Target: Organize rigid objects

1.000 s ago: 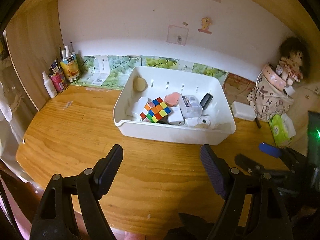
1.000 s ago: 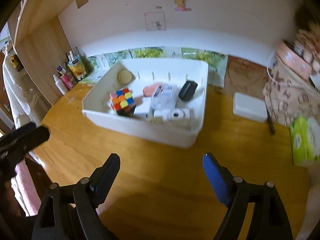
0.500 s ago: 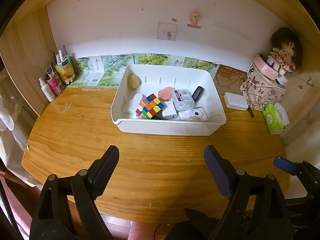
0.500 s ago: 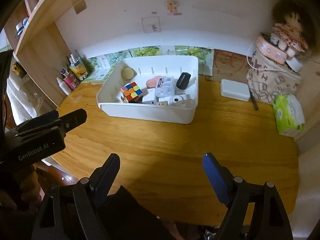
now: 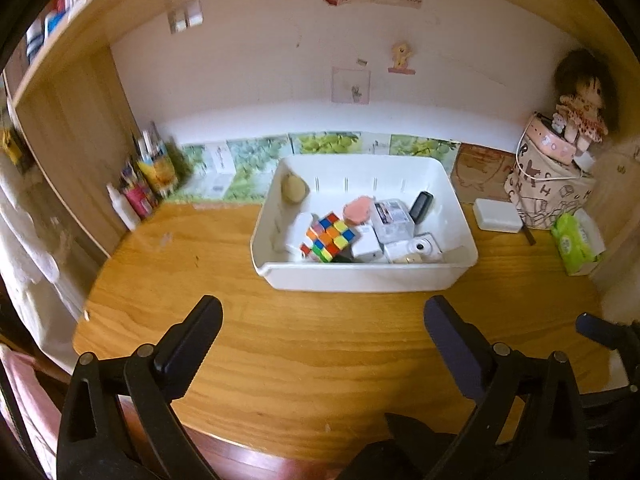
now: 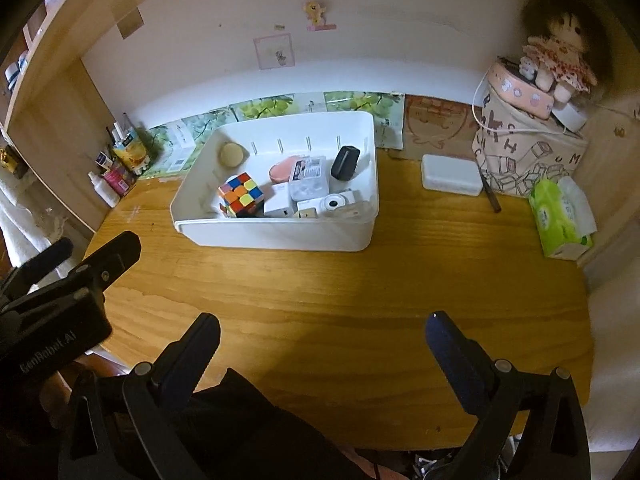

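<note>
A white bin point(image 5: 360, 278) point(image 6: 276, 234) stands on the wooden desk toward the back. It holds a colourful puzzle cube point(image 5: 329, 237) point(image 6: 241, 194), a white toy camera point(image 5: 420, 247) point(image 6: 334, 202), a pink disc point(image 5: 357, 211), a black case point(image 5: 421, 207) point(image 6: 345, 163), a clear packet point(image 6: 307, 179) and small white boxes. My left gripper point(image 5: 322, 330) is open and empty above the desk's front part, well short of the bin. My right gripper point(image 6: 322, 338) is open and empty near the desk's front edge.
Bottles and tubes point(image 5: 138, 184) stand at the back left. A white box point(image 5: 497, 221) point(image 6: 452, 175), a patterned bag with a doll point(image 6: 532, 152) and a green tissue pack point(image 5: 574, 242) point(image 6: 560, 220) are at the right. Bare desk point(image 6: 360, 280) lies before the bin.
Both grippers have pulled back and up from the bin, which now looks smaller and farther. Both stay open and empty.
</note>
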{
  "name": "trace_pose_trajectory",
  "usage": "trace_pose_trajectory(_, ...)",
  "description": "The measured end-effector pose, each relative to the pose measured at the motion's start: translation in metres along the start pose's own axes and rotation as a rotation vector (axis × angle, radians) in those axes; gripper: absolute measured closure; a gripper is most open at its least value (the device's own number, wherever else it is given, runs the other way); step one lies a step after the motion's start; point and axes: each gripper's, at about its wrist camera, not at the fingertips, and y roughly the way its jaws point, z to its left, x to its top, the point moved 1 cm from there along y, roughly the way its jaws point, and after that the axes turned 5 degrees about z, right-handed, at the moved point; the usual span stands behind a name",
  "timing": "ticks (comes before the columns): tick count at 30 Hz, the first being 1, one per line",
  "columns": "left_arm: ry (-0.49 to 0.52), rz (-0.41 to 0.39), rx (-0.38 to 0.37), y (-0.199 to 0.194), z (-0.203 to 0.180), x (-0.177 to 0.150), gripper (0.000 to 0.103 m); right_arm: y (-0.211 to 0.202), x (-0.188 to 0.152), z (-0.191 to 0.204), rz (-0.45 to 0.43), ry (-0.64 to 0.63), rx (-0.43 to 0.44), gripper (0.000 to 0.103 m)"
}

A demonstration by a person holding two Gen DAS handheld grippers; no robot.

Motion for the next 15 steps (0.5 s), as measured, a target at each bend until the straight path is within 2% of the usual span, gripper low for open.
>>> trace_pose_trajectory(7, -0.012, -0.059, -0.008, 0.002, 0.001, 0.019, 0.002, 0.005, 0.018, -0.004, -0.024, -0.004, -0.032, 0.0)
trace_pose_trajectory(15, -0.03, -0.056, -0.037, 0.014, -0.001, 0.03, 0.002, 0.017, 0.034, -0.008, -0.012, -0.007, -0.048, 0.0)
